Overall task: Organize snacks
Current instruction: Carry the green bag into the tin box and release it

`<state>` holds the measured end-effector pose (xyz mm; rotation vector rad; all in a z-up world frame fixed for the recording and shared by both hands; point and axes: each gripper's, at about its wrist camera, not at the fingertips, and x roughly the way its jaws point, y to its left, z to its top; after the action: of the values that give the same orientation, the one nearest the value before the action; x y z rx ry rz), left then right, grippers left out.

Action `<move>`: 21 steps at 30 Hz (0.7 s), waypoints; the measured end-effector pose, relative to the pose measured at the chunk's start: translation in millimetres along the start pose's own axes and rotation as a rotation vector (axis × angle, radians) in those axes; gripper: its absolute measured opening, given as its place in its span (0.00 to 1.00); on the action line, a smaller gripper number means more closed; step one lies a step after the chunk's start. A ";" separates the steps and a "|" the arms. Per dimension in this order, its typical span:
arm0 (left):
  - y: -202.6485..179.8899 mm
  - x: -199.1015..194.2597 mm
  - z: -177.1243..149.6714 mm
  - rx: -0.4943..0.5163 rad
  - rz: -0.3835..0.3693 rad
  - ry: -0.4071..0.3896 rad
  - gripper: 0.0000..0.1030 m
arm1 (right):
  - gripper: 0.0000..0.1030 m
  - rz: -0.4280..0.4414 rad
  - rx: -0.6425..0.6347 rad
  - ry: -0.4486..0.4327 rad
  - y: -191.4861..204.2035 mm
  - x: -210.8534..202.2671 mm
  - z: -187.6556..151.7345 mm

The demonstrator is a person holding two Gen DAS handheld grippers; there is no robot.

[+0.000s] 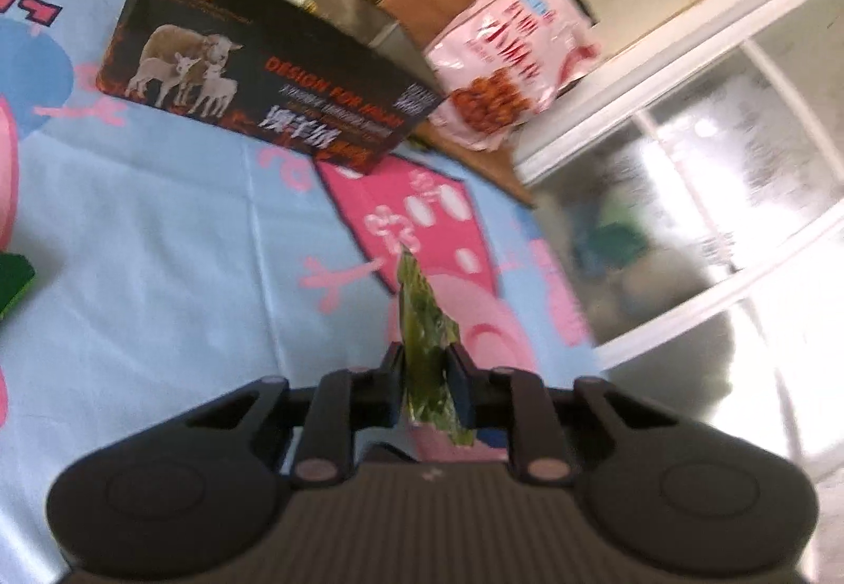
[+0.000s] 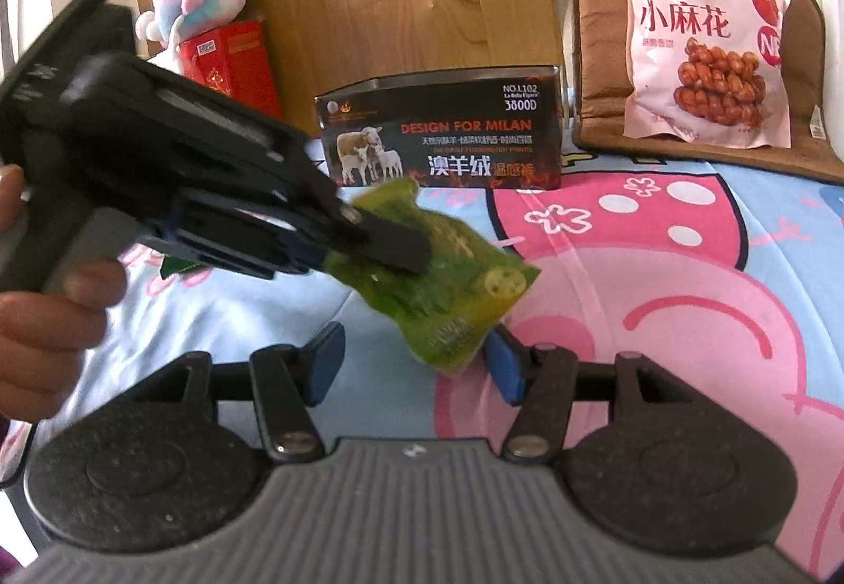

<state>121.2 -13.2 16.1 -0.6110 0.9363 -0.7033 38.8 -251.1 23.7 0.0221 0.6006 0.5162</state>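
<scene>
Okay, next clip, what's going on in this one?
A person is sorting snacks on a cartoon-print cloth with two handheld grippers. The left gripper is clamped on a green snack packet, held above the cloth. The right gripper is open just beneath it, holding nothing. Behind stand an open black box and a pink bag of twisted snacks.

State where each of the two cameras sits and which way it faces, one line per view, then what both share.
Left wrist: on the left gripper, facing along its fingers, shut on a green snack packet, toward the black box.
Right wrist: on the right gripper, jaws open, facing the same packet; a hand holding the left gripper shows.
Shared: packet, box, pink snack bag, cartoon cloth.
</scene>
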 end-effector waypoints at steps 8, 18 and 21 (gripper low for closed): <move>-29.2 -25.5 22.4 0.128 0.033 -0.082 0.18 | 0.32 0.040 -0.004 -0.120 2.1 -10.1 27.3; -36.3 -30.8 105.3 0.249 0.211 -0.225 0.26 | 0.32 0.027 -0.070 -0.176 3.3 49.5 107.1; -25.5 -15.5 131.0 0.276 0.379 -0.254 0.44 | 0.34 -0.022 -0.090 -0.166 4.9 76.0 127.8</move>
<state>222.2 4.2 102.9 -0.2583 0.6767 -0.3933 159.6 -194.8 89.7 -0.0263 0.4144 0.5135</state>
